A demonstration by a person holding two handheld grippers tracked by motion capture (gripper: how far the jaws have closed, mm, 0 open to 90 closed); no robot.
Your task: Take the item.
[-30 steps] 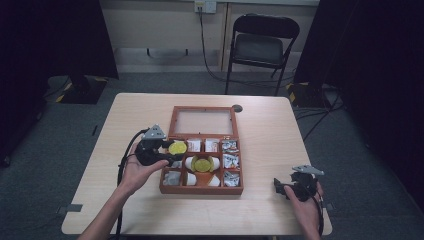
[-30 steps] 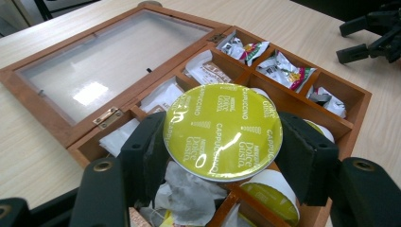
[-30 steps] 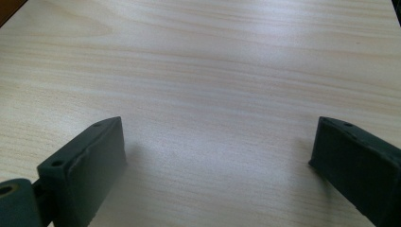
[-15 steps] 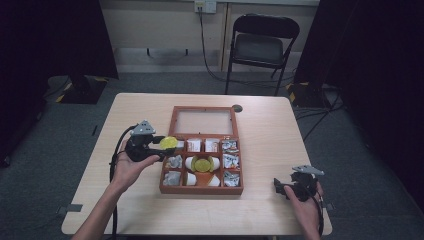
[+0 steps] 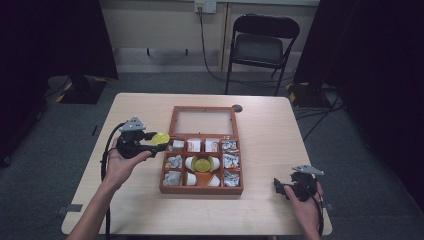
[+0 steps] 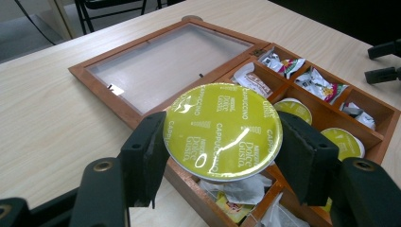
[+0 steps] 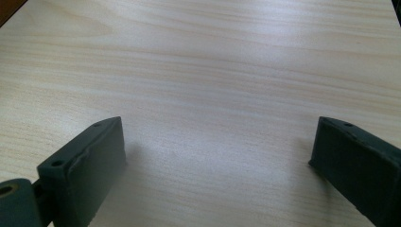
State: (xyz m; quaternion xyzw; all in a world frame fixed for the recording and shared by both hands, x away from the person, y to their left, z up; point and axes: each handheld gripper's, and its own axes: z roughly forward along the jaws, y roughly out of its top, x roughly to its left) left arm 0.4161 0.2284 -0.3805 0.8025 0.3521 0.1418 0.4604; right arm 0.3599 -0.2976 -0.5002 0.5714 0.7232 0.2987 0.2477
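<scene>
My left gripper (image 5: 156, 140) (image 6: 222, 142) is shut on a coffee capsule with a yellow-green foil lid (image 6: 222, 130) (image 5: 161, 138), held just above the left edge of an open wooden compartment box (image 5: 170, 188) (image 6: 118, 106). The box's glass-paned lid (image 5: 202, 121) lies flat behind it. Inside, more yellow-lidded capsules (image 5: 201, 163) (image 6: 341, 141) sit in the middle compartments and small sachets (image 5: 229, 146) (image 6: 323, 84) in the outer ones. At the table's front right corner my right gripper (image 5: 278, 188) (image 7: 215, 151) stands open over bare wood, nothing between its jaws.
A light wooden table (image 5: 270, 125) carries the box at its centre. A small dark round disc (image 5: 237, 108) lies behind the lid. A black folding chair (image 5: 260, 47) stands beyond the far edge. Cables trail from both grippers off the near side.
My left gripper has drawn leftward and slightly up with the capsule, from over the box's left compartments to its left edge. The right gripper has kept still.
</scene>
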